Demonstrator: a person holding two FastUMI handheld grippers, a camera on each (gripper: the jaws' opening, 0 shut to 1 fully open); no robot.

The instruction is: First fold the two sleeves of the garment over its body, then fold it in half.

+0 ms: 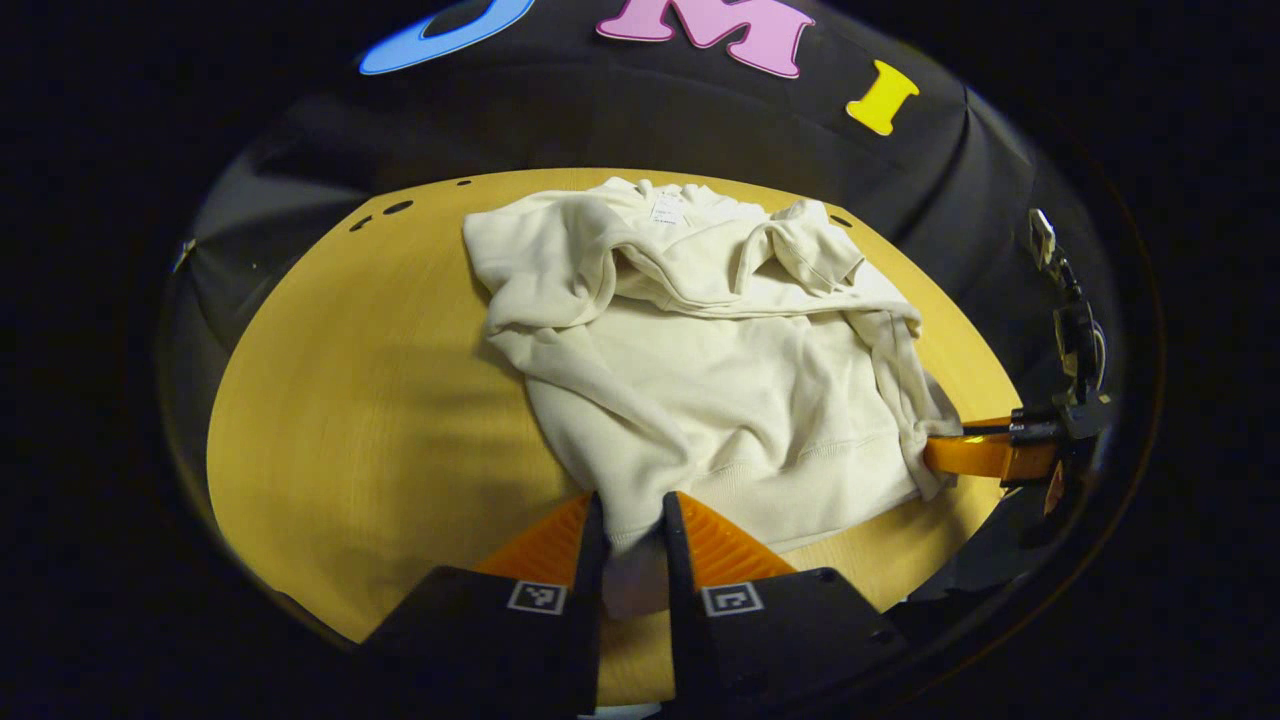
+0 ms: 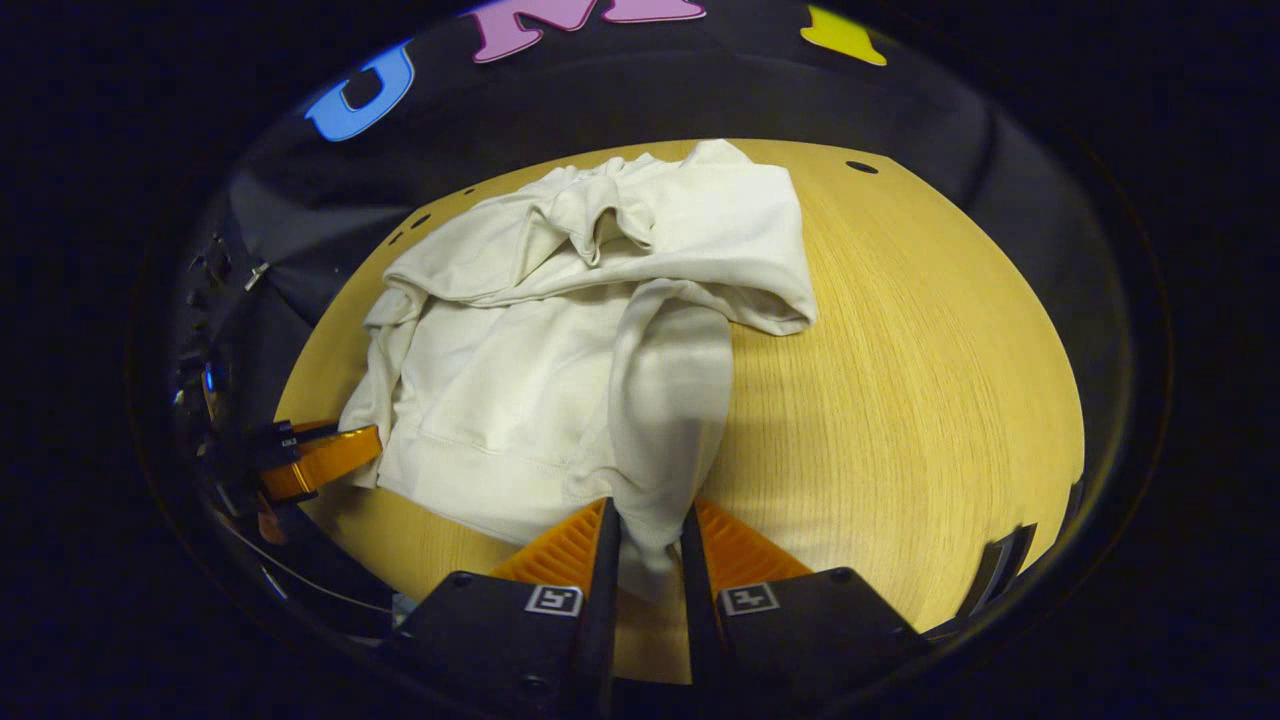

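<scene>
In the left gripper view, the left gripper sits nearest, its two fingers drawn in close with only a narrow slot between them, and the cuff end of the left sleeve runs down into that slot, pinched from both sides. The sleeve rises from the grip and slants up along the side of the cream hoodie, which lies spread on the round wooden table. Beyond the hem, the hoodie's body lies fairly flat; farther still, its hood is bunched toward the table's far edge, with a small tag showing at the neck.

In the right gripper view, the right gripper is likewise nearly closed, both fingers pressing on the end of the right sleeve, which hangs taut as a broad band from the hoodie's shoulder down into the grip. Past the sleeve, the body lies on the table, and the crumpled hood is farthest. The left gripper shows at the hoodie's opposite side, touching the cloth there.
</scene>
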